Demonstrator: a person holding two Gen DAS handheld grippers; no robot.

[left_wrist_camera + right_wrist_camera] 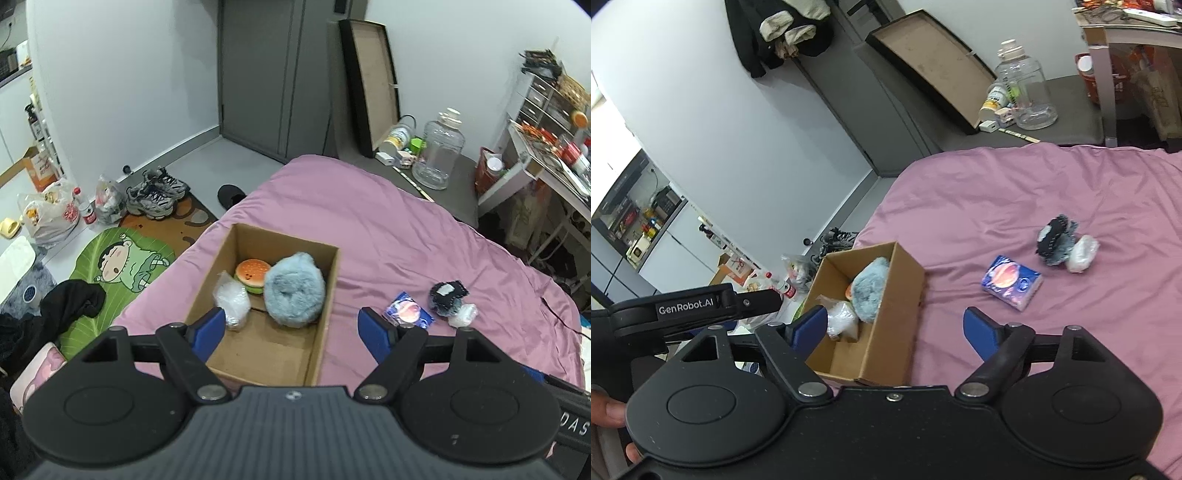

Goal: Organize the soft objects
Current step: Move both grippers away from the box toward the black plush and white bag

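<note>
We hold the left gripper (291,328) and right gripper (895,330) above the pink bedsheet (388,229), both with jaws wide and nothing between them. The open brown cardboard box (325,295) contains a fluffy blue plush ball (293,290), a burger-shaped toy (253,275) and a crinkled clear plastic bag (232,301). Outside, right of the box, lie a blue printed tissue pack (1012,282), a dark fuzzy plush (1054,240) and a small white wad (1082,253).

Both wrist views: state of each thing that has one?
cardboard box: open, upright on bed
blue fluffy plush: in box
burger plush: in box
clear bag: in box
tissue pack: on bed, outside box
dark plush: on bed, outside box
left gripper: open, empty
right gripper: open, empty
</note>
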